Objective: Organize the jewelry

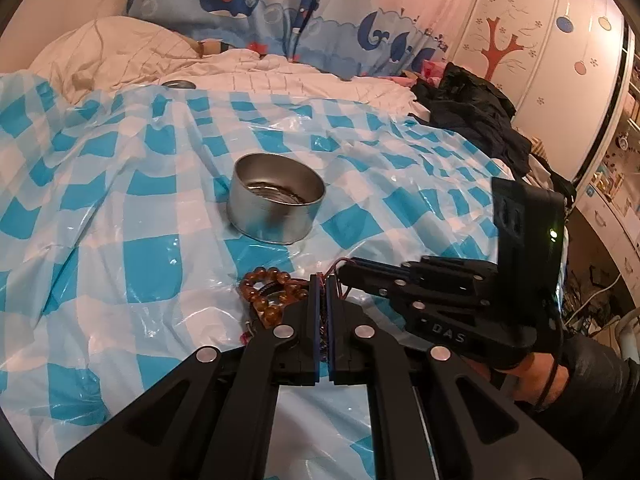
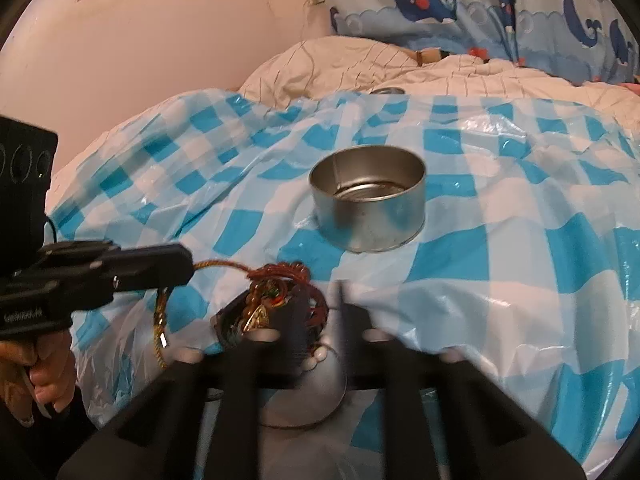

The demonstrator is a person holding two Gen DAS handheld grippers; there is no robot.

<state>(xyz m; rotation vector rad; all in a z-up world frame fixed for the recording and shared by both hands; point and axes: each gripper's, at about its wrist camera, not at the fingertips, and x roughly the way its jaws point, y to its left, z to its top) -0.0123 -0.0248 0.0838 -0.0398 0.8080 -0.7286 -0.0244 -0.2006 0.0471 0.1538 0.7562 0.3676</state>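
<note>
Amber beads (image 1: 266, 292) lie tangled at my near edge on the blue-checked plastic sheet (image 1: 120, 208), heaped together with a gold cord (image 2: 160, 312), so one pinch could lift the lot. My left claw (image 1: 324, 284) is pressed together on a thin red string of that heap. My right claw (image 1: 340, 270) comes in from three o'clock, its jaws drawn nearly together at the same tangle; blur hides what, if anything, they pinch. Farther off, at twelve o'clock, the open metal tin (image 1: 276, 208) waits upright, likely where the jewelry belongs. Beyond lie the white quilt (image 1: 120, 52) and whale curtain (image 1: 280, 8).
</note>
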